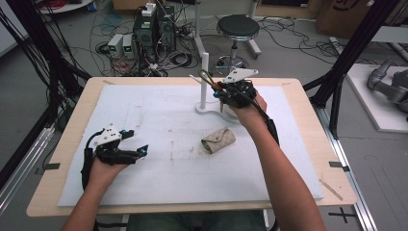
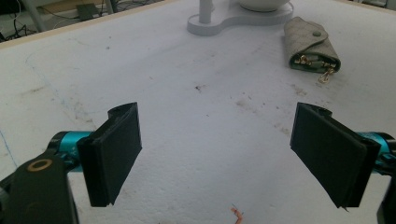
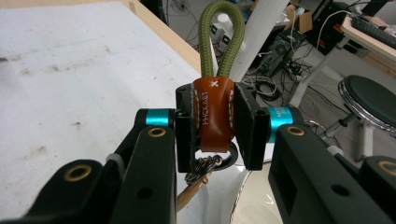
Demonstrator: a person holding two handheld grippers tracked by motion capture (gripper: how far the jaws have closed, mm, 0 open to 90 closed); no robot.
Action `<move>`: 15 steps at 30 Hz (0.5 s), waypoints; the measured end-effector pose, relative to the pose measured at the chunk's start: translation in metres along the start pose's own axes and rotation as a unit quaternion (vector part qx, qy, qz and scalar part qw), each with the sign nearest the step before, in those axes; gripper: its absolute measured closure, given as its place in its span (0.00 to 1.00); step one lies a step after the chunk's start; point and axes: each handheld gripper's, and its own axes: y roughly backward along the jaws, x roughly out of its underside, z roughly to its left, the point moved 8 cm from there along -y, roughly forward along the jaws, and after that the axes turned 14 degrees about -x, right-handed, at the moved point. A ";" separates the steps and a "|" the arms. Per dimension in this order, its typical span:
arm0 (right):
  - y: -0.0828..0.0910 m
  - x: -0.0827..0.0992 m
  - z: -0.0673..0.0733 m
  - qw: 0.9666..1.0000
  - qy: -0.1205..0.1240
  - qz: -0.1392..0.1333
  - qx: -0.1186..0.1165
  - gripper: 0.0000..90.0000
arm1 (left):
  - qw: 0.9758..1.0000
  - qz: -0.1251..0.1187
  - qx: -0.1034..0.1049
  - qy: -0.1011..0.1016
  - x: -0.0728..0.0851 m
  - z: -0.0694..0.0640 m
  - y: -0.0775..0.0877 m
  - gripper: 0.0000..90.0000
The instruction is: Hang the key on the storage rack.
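My right gripper (image 1: 217, 89) is held up at the back of the table beside the white stand's upright post (image 1: 205, 72). It is shut on the brown leather tab (image 3: 214, 116) of a key fob, whose olive-green cord loop (image 3: 222, 32) sticks up past the pads and shows by the post (image 1: 207, 77). A metal ring (image 3: 211, 164) hangs under the tab. My left gripper (image 1: 136, 141) rests low at the left of the white mat with its jaws wide apart (image 2: 217, 158) and nothing between them. A beige quilted key pouch (image 1: 219, 139) lies mid-table, also ahead of the left gripper (image 2: 310, 44).
The stand's white base (image 1: 211, 109) sits on the mat (image 1: 159, 110) at the back centre and shows in the left gripper view (image 2: 224, 21). Black frame posts flank the table. Behind it are a black stool (image 1: 237, 26), cables and electronics on the floor.
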 end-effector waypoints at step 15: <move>-0.004 0.005 -0.007 1.000 -0.011 0.009 0.020 0.56 | 1.000 0.003 0.002 0.001 0.002 -0.001 -0.001 0.18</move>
